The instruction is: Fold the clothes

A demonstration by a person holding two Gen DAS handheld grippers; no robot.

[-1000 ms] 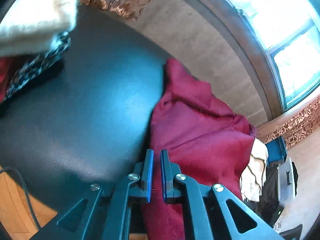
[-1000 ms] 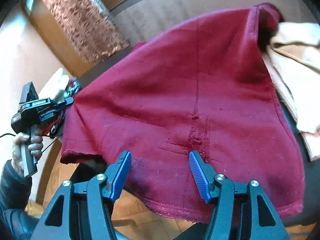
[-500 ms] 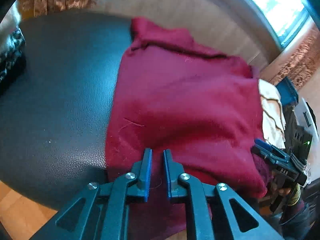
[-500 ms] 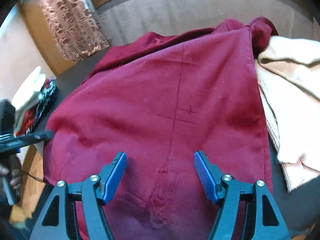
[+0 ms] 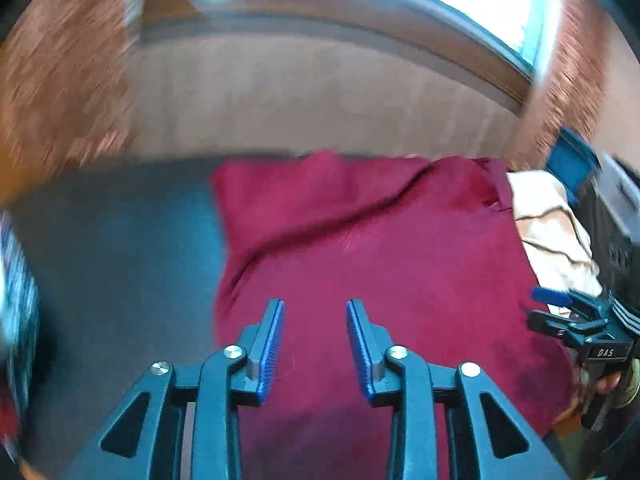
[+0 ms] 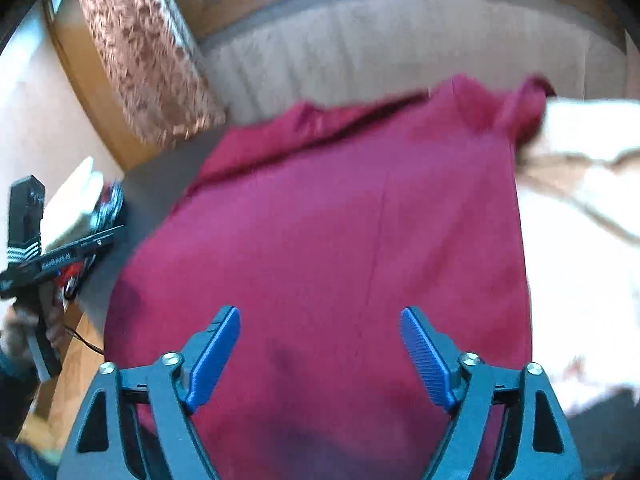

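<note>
One dark red garment [image 5: 384,264] lies spread across the middle of both frames on a dark table [image 5: 120,264]; its near hem is cut off at the bottom edge, behind the gripper bodies. Both views are smeared by motion blur, so seams and folds are hard to read. A cream garment [image 6: 576,264] lies just beside it at the right edge. A blurred pile of clothes [image 6: 80,204] sits at centre left. The left gripper [image 5: 315,346] has its jaws apart, above the red cloth, holding nothing. The right gripper [image 6: 320,356] has its jaws wide apart, empty.
</note>
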